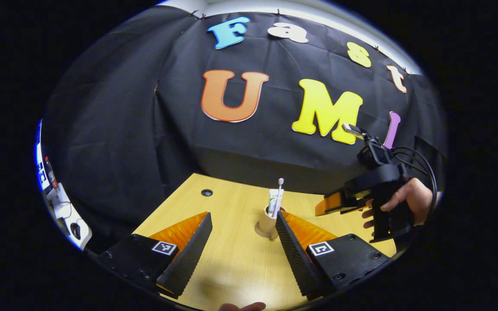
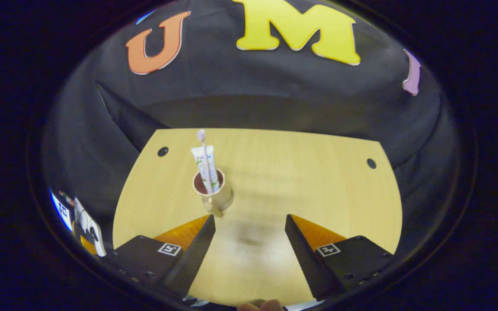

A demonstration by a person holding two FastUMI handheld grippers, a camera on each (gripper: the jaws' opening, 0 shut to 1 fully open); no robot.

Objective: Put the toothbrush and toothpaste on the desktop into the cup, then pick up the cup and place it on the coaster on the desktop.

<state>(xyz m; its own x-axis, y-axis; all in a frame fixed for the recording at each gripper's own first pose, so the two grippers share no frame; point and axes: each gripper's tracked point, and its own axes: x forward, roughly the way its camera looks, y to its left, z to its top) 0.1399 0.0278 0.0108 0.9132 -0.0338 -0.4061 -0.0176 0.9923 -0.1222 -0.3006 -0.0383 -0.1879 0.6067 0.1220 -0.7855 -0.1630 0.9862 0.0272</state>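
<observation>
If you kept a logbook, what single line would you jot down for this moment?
cup: upright on desk | toothbrush, toothpaste: inside cup | left gripper: open | right gripper: open | coaster placement: cannot tell

You are working in a staged recording booth, not a home: black cloth hangs as the wall behind a bare wooden desktop with cable holes, and electronic gear sits at nine o'clock.

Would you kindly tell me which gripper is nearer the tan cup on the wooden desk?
Right. The right gripper is just right of the tan cup; the left gripper faces it from farther back.
</observation>
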